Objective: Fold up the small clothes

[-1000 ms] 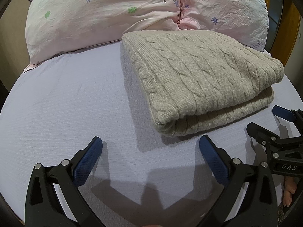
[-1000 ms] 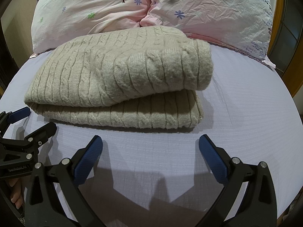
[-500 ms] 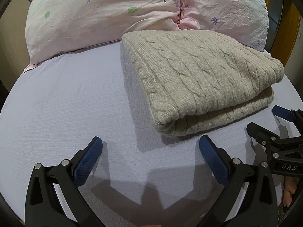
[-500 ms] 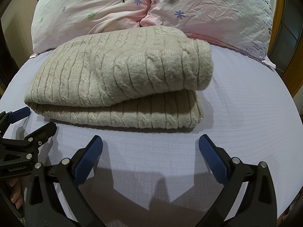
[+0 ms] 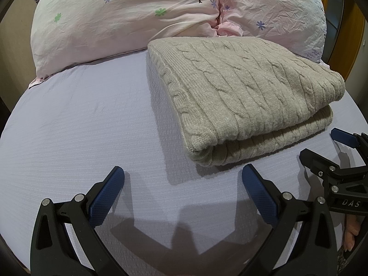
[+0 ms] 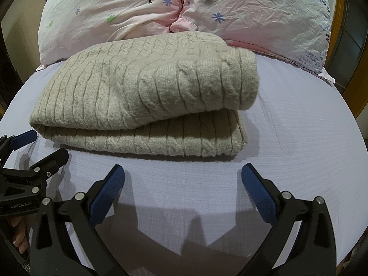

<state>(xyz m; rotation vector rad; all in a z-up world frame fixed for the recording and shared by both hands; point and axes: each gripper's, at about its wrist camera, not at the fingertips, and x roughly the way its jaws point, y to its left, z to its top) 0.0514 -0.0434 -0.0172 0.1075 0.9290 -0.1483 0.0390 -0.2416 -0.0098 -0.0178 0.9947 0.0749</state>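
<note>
On the lavender bed sheet point(image 5: 76, 124), much lies outside what either camera catches: the right gripper point(image 5: 322, 147) enters the left wrist view only at the right edge, its body cut off and a few of the person's fingertips point(image 5: 350, 232) barely visible beneath it, while the left gripper point(image 6: 40, 143) shows in the right wrist view only as two fingers at the left edge. The underside of the beige cable-knit sweater point(image 5: 248, 96) and whatever is tucked inside its fold are hidden. That sweater lies folded in two thick layers at the middle of the bed, its far edge just beside the two pink floral pillows point(image 5: 128, 16), the upper layer rounded over and set back a little from the lower one at the near edge. Both grippers stand spread wide with nothing between their blue pads, poised over bare sheet near the sweater but apart from it. Compared with a second ago, nothing has shifted: sweater, pillows and both grippers sit exactly as before.
</note>
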